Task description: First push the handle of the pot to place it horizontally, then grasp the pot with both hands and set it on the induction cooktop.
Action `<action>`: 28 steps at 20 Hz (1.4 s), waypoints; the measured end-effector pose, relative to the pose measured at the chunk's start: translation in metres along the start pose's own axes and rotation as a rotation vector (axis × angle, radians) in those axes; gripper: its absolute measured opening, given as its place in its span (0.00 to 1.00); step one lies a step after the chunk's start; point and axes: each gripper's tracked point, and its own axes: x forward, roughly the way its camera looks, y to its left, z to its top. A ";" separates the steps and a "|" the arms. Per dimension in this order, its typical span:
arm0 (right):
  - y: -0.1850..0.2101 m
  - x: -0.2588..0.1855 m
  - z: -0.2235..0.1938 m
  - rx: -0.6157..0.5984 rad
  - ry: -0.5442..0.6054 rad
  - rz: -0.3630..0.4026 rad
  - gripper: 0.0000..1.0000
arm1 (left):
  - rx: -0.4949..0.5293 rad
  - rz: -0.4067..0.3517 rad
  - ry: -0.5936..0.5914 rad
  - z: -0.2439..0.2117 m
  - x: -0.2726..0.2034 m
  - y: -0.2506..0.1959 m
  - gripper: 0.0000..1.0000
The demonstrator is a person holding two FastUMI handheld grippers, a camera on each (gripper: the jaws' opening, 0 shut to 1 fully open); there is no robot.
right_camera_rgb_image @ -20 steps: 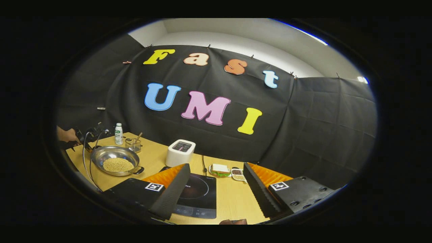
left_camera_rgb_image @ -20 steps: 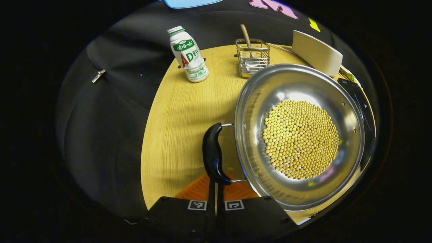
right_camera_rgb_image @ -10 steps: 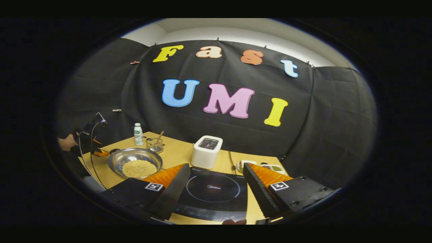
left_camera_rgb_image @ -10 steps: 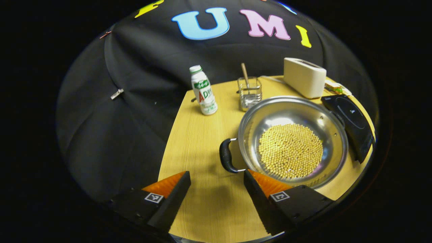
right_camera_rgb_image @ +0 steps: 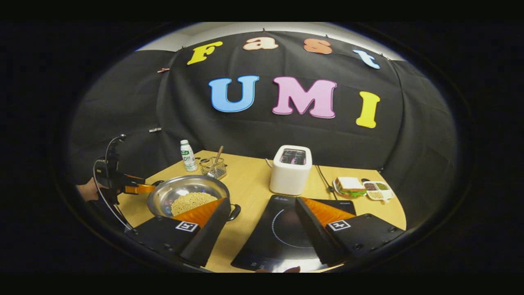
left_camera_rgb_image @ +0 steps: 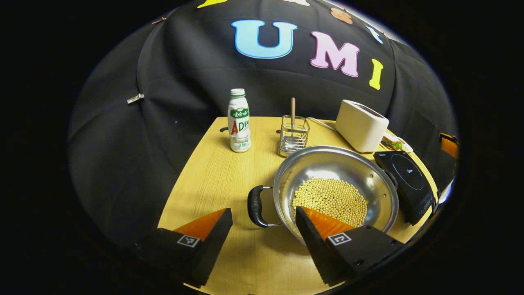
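A steel pot (left_camera_rgb_image: 327,159) with yellow beans (left_camera_rgb_image: 331,196) sits on the wooden table. Its black side handle (left_camera_rgb_image: 254,205) points toward my left gripper (left_camera_rgb_image: 264,241). That gripper is open and holds nothing; the handle lies just ahead of the gap, and one finger (left_camera_rgb_image: 319,229) overlaps the pot's near rim. The black induction cooktop (left_camera_rgb_image: 405,180) lies right of the pot. In the right gripper view, my right gripper (right_camera_rgb_image: 262,229) hangs open over the cooktop (right_camera_rgb_image: 282,229). The pot (right_camera_rgb_image: 163,200) is to its left, with its other handle (right_camera_rgb_image: 235,212) by one finger. Beyond it is the left gripper (right_camera_rgb_image: 135,189).
A white drink bottle (left_camera_rgb_image: 238,121) and a wire basket (left_camera_rgb_image: 294,135) with a wooden stick stand behind the pot. A white toaster (right_camera_rgb_image: 290,170) is behind the cooktop, with its cord. A plate with a sandwich (right_camera_rgb_image: 348,184) and a small divided tray (right_camera_rgb_image: 376,189) lie at the far right.
My left gripper was shut at the pot's near handle, then opened and drew back from it. The right gripper swung closer to the pot and cooktop, still open.
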 end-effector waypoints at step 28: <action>0.083 0.178 -0.160 0.192 0.536 0.011 0.74 | -0.053 -0.025 0.139 -0.019 0.070 -0.006 0.70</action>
